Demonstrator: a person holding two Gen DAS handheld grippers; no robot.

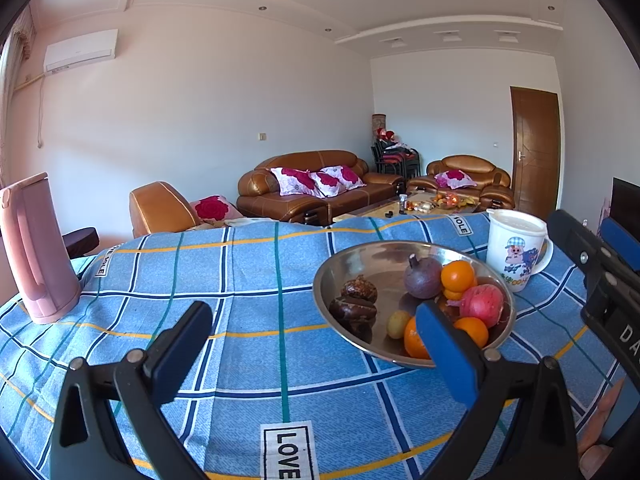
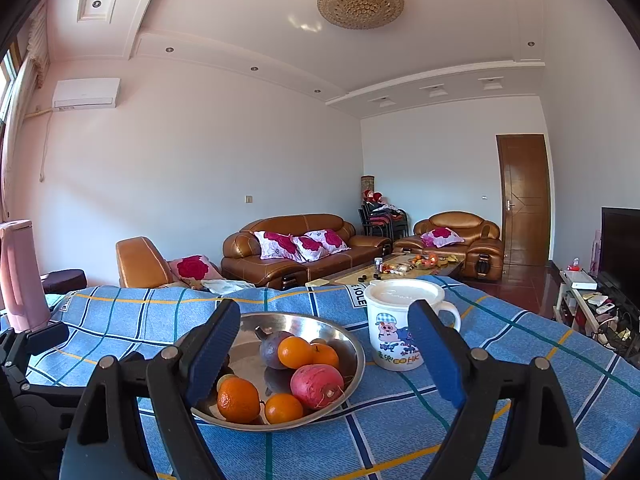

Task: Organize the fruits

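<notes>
Left gripper (image 1: pixel 316 336) hovering with jaws apart and empty, right gripper (image 2: pixel 326 338) likewise spread wide, oranges (image 2: pixel 239 399) and other fruit sitting in steel bowl (image 2: pixel 352 344) on blue cloth (image 1: pixel 240 280), mug (image 2: pixel 394 326) standing just beside bowl

Home living room: leather sofas (image 2: pixel 296 248), floral cushions (image 2: pixel 280 245), wall air conditioner (image 2: pixel 86 94), television (image 2: pixel 620 248).

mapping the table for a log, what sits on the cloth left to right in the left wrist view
pink kettle → metal bowl of fruit → white cartoon mug
</notes>
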